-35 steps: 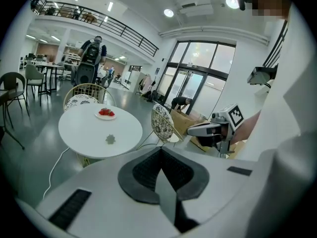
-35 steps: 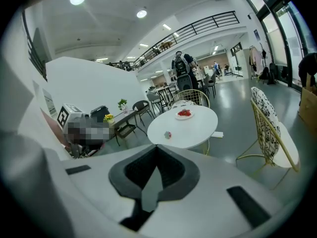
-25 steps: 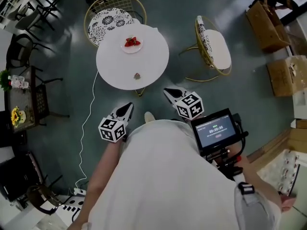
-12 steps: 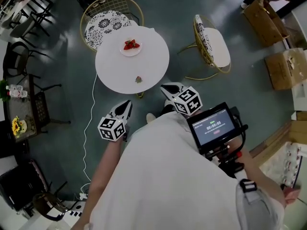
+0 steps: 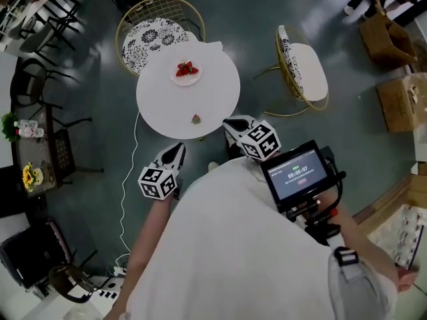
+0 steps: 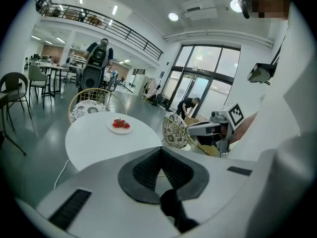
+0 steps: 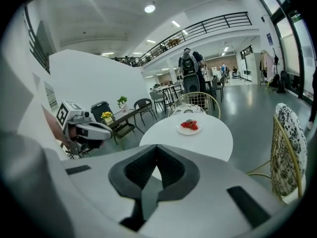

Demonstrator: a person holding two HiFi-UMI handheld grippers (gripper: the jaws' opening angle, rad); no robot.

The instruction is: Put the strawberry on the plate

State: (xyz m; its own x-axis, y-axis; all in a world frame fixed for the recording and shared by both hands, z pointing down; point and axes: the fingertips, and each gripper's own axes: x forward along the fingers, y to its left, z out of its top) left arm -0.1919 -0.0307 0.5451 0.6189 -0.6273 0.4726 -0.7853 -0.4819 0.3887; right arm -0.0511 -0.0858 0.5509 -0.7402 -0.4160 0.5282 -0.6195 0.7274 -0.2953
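A round white table (image 5: 167,102) bears a small white plate (image 5: 186,79) with a few red strawberries (image 5: 187,67) at its far side. One lone strawberry (image 5: 196,119) lies near the table's near edge. My left gripper (image 5: 179,147) hovers over the floor just short of the table, jaws shut and empty. My right gripper (image 5: 229,123) is at the table's near right rim, close to the lone strawberry, jaws shut and empty. Both gripper views show the plate (image 6: 120,126) (image 7: 188,127) beyond closed jaws; the lone strawberry is hidden there.
A gold wire chair (image 5: 155,29) stands behind the table and another (image 5: 303,69) to its right. A white cable (image 5: 123,179) runs across the floor at the left. Cardboard boxes (image 5: 400,102) sit at the far right, dark furniture with flowers (image 5: 30,172) at the left.
The table has come a little closer in the head view, and the right gripper now reaches its near rim. Both grippers stay shut and empty.
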